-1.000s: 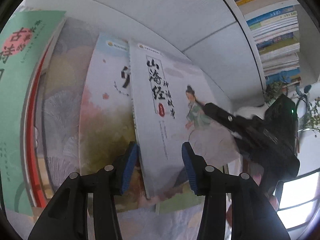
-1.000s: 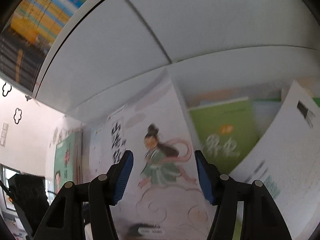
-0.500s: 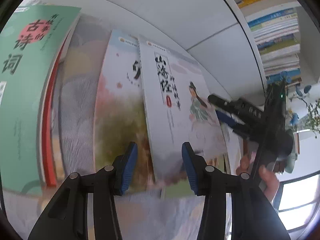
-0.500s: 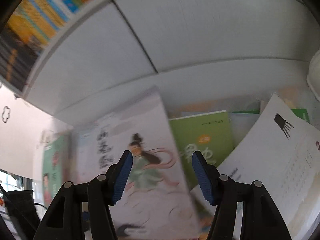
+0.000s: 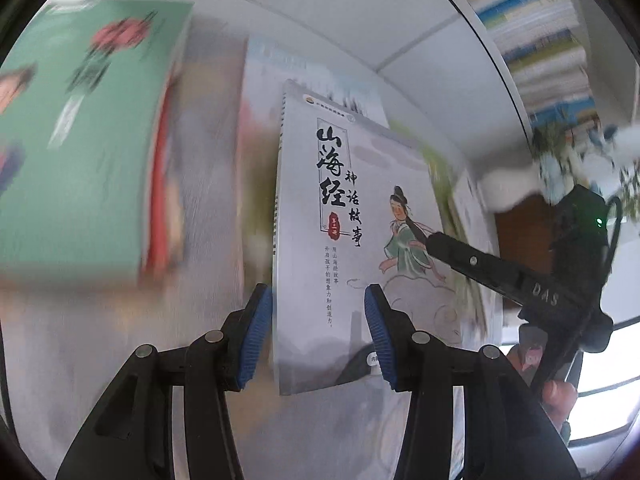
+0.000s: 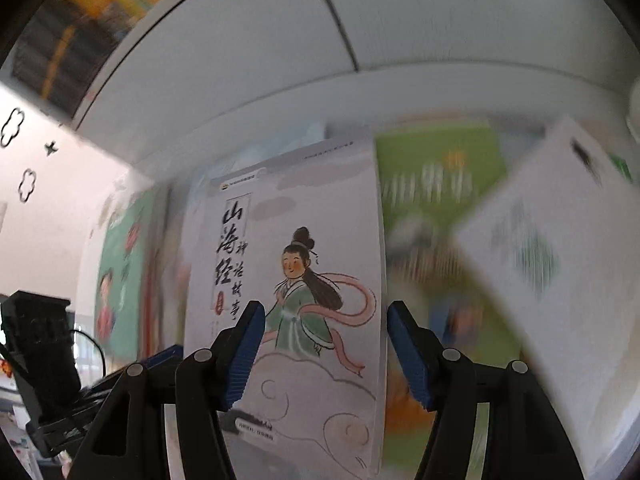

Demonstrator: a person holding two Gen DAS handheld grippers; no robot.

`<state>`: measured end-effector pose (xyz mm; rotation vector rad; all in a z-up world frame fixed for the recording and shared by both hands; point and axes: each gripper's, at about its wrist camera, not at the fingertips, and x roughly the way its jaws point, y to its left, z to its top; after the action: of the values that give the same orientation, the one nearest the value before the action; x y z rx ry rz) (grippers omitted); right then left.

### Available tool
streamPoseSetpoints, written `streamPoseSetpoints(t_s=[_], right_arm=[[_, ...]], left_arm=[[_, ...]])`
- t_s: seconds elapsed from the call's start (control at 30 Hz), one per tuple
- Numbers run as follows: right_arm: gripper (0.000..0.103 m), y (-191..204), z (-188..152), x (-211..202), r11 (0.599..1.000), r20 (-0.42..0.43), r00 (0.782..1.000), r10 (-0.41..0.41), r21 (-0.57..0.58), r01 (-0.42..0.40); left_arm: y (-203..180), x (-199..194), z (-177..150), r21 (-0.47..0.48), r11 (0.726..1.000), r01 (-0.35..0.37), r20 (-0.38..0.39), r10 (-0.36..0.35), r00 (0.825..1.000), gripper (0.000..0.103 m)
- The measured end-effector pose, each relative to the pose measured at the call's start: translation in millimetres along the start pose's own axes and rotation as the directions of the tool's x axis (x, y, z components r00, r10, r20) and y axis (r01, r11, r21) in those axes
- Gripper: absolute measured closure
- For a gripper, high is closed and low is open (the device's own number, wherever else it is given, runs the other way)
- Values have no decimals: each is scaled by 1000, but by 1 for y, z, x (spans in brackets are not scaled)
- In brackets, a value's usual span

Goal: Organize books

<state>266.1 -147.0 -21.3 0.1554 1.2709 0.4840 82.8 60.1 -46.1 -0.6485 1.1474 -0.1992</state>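
A grey book [image 5: 352, 208] with black brush lettering and a figure in green robes fills the middle of both wrist views [image 6: 304, 208]. It looks sharp while everything around it smears. My left gripper [image 5: 316, 328] has its jaws apart: the left pad sits beside the spine and the right pad in front of the cover. My right gripper [image 6: 322, 344] has jaws that are opening, its left pad over the cover and its right pad just past the book's right edge. In the left wrist view one right gripper finger [image 5: 472, 260] lies across the cover's right side. No pad visibly clamps the book.
A teal book [image 5: 80, 140] on a red one lies to the left. A lime-green book [image 6: 436, 184] and a white printed book [image 6: 540, 260] lie to the right. A white shelf wall [image 5: 320, 20] rises behind, with rows of books [image 5: 540, 40] beyond. A hand [image 5: 556, 394] holds the right gripper.
The grey book has come off the pastel book it lay on and now looks nearer and larger. Both grippers moved with it. The right finger is back across the cover's right side.
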Motion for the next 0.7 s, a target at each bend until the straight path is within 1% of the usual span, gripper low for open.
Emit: streamPoseSetpoints(t_s=[0.07, 0.1, 0.13, 0.17, 0.23, 0.27, 0.3, 0.33, 0.37, 0.4, 0.43, 0.47, 0.5, 0.6, 0.63, 0.67, 0.7], right_arm=[[40, 8, -36, -13, 999, -1, 1000, -23, -26, 23], [40, 11, -60, -21, 998, -1, 999, -39, -48, 39], [40, 12, -74, -23, 997, -4, 999, -47, -54, 47], [40, 10, -101, -29, 997, -18, 998, -62, -49, 61], [40, 3, -134, -37, 998, -34, 997, -64, -24, 63], [40, -3, -157, -44, 998, -39, 997, -62, -5, 62], [40, -11, -166, -49, 998, -44, 997, -61, 2, 61], [44, -19, -185, -54, 999, -59, 997, -50, 17, 51], [51, -25, -195, -57, 999, -67, 997, -40, 32, 43], [54, -30, -207, -58, 998, -72, 997, -38, 52, 41], [58, -36, -219, -66, 997, -57, 998, -39, 59, 43], [60, -32, -227, -67, 997, -49, 998, -40, 57, 43], [61, -33, -235, -71, 998, -43, 998, -37, 56, 40], [61, -29, -256, -63, 998, -55, 998, -33, 45, 35], [61, -27, -261, -62, 998, -44, 998, -38, 39, 40], [61, -23, -264, -63, 999, -24, 999, -40, 24, 41], [60, -19, -265, -61, 999, -21, 999, -32, 20, 32]], left_arm=[[-5, -9, -34, 24, 1000, -4, -25, 5, 1000, 59], [-7, -12, -54, 38, 999, 0, -49, 2, 999, 59], [-9, -12, -68, 42, 999, 6, -72, -3, 997, 59], [-13, -11, -87, 41, 999, 11, -94, -7, 996, 59], [-15, -10, -117, 43, 998, 37, -139, -30, 990, 59], [-15, -11, -132, 45, 997, 55, -149, -48, 988, 61], [-15, -14, -141, 38, 997, 60, -146, -54, 988, 62], [-13, -17, -148, 25, 998, 61, -137, -57, 989, 62], [-11, -20, -153, 13, 998, 57, -127, -55, 990, 64], [-10, -22, -156, 7, 999, 46, -121, -44, 992, 66], [-11, -21, -157, 7, 999, 37, -123, -36, 992, 68], [-15, -19, -157, 10, 999, 33, -125, -31, 992, 68], [-17, -17, -158, 18, 999, 30, -126, -27, 992, 68], [-20, -14, -159, 37, 999, 29, -110, -25, 994, 68], [-12, -20, -162, 38, 999, 39, -109, -35, 993, 68], [-8, -24, -165, 32, 998, 60, -104, -56, 993, 68], [-7, -28, -167, 17, 994, 109, -98, -107, 989, 68]])
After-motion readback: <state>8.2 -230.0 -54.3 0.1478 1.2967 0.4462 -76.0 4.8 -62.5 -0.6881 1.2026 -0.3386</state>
